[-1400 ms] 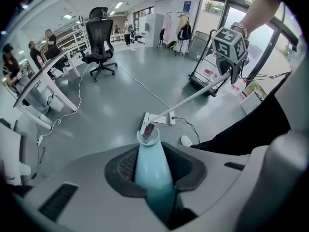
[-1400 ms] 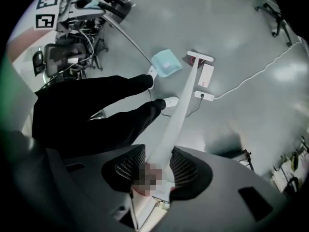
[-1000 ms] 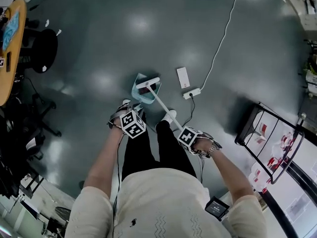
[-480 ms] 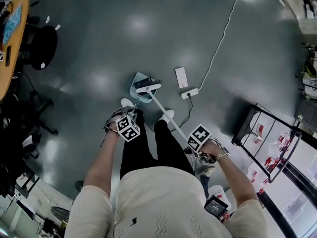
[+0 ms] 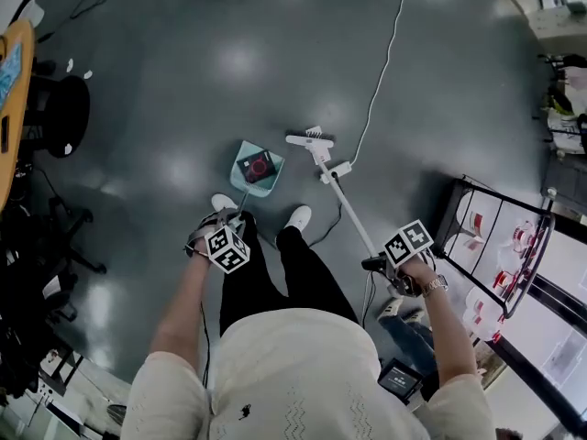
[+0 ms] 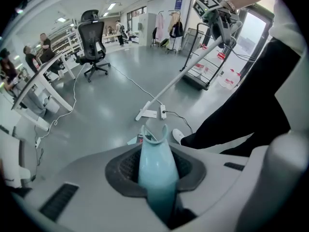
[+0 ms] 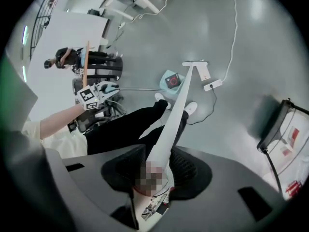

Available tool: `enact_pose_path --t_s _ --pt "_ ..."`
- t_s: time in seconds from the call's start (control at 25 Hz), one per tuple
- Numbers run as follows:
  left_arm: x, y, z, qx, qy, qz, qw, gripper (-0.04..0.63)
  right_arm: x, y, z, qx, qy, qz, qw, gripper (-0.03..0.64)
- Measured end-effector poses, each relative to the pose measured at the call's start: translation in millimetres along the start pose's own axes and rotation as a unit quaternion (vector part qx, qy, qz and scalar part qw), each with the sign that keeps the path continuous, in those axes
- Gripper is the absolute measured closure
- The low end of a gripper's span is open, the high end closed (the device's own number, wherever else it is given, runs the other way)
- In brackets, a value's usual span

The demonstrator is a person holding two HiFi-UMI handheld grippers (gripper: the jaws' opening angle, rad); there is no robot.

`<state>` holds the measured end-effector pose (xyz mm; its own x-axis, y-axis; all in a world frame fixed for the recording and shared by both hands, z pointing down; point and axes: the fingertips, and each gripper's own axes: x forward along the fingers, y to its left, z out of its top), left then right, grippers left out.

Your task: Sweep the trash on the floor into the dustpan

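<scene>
A light blue dustpan (image 5: 248, 178) rests on the grey floor ahead of the person's shoes, with a red and black piece of trash (image 5: 258, 166) inside it. My left gripper (image 5: 220, 227) is shut on the dustpan's blue handle (image 6: 157, 170). The white broom's head (image 5: 310, 139) sits on the floor to the right of the dustpan, beside a white power strip (image 5: 337, 170). Its long handle (image 5: 353, 214) slants back to my right gripper (image 5: 385, 264), which is shut on the handle (image 7: 174, 117). From the right gripper view, the broom head (image 7: 193, 63) partly covers a flat white card (image 7: 204, 74).
A white cable (image 5: 385, 53) runs from the power strip toward the far wall. A black wire rack (image 5: 495, 246) with bottles stands at the right. A black office chair (image 5: 55, 108) and a wooden table (image 5: 7, 90) stand at the left. White shoes (image 5: 298, 217) are close behind the dustpan.
The broom head left the dustpan mouth and swung right, to beside the power strip. My right gripper moved right with the handle. The trash now shows inside the dustpan.
</scene>
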<state>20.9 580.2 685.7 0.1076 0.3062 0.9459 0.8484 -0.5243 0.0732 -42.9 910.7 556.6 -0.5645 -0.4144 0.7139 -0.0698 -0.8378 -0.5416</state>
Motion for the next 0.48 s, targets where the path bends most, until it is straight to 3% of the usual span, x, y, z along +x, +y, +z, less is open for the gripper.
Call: enact_pose_path --t_s 0.12,0.28,0.36,0.48 --pt "11.4 3.0 22.6 0.023 -0.004 -0.004 0.9997 0.502 -9.6 -50.3 4.8 0.011 -0.004 -0.081 0.997 0.465" --pt "26.0 6.6 55.0 0.064 -0.01 -0.017 0.9978 0.502 -20.9 -113.7 1.8 0.003 0.048 -0.215 0.975 0.465" --pt "32.1 5.7 68.8 0.091 -0.01 -0.023 0.9956 0.502 -22.3 -132.4 0.3 -0.003 0.076 -0.253 0.965 0.465" --pt "40.6 3.3 83.5 0.119 -0.01 -0.031 0.9924 0.502 -15.2 -136.9 -4.5 -0.014 0.101 -0.269 0.958 0.465"
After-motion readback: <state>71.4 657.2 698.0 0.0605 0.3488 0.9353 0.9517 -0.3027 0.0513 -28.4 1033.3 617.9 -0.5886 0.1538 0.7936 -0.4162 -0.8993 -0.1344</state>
